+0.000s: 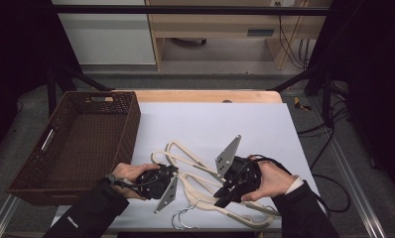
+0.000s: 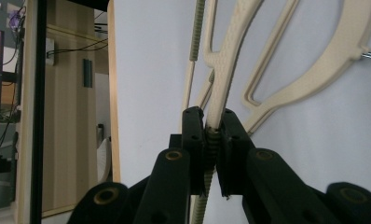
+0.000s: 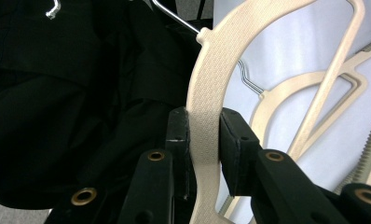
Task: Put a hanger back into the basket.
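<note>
From the high view we look forward and down on the white sheet (image 1: pixel 210 129), both hands near its bottom edge. Each gripper view sits just behind its own jaws, very close, looking along them at the cream hangers (image 2: pixel 230 51) (image 3: pixel 207 84), which all three views share.

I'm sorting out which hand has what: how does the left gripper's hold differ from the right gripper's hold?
The left gripper clamps a thin part of a cream hanger, at its ridged bar; the right gripper clamps a broad, flat arm of a cream hanger near its metal hook. The left gripper's jaws stand closer together than the right gripper's. In the high view, the left sits nearer the brown basket. Both are shut on cream hangers over the white sheet.
</note>
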`<act>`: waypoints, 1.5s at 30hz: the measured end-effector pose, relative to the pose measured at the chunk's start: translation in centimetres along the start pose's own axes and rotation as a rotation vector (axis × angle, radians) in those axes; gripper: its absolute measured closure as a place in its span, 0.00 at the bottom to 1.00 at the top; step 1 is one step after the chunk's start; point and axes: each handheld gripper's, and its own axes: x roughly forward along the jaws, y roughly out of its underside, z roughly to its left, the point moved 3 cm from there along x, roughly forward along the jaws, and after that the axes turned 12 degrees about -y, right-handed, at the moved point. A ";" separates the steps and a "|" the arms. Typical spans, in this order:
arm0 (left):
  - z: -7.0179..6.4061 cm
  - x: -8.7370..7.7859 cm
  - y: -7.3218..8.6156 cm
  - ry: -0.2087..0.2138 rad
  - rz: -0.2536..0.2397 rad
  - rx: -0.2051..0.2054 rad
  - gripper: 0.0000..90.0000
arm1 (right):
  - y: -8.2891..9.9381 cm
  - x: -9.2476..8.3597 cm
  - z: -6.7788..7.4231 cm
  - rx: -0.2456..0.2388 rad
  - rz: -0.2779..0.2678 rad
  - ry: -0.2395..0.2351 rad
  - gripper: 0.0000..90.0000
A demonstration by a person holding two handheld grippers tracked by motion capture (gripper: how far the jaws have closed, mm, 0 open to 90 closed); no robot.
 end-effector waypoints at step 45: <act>1.4 -1.0 -0.2 0.096 0.079 -0.179 0.95 | 1.3 -6.3 0.5 0.052 -0.278 0.354 0.50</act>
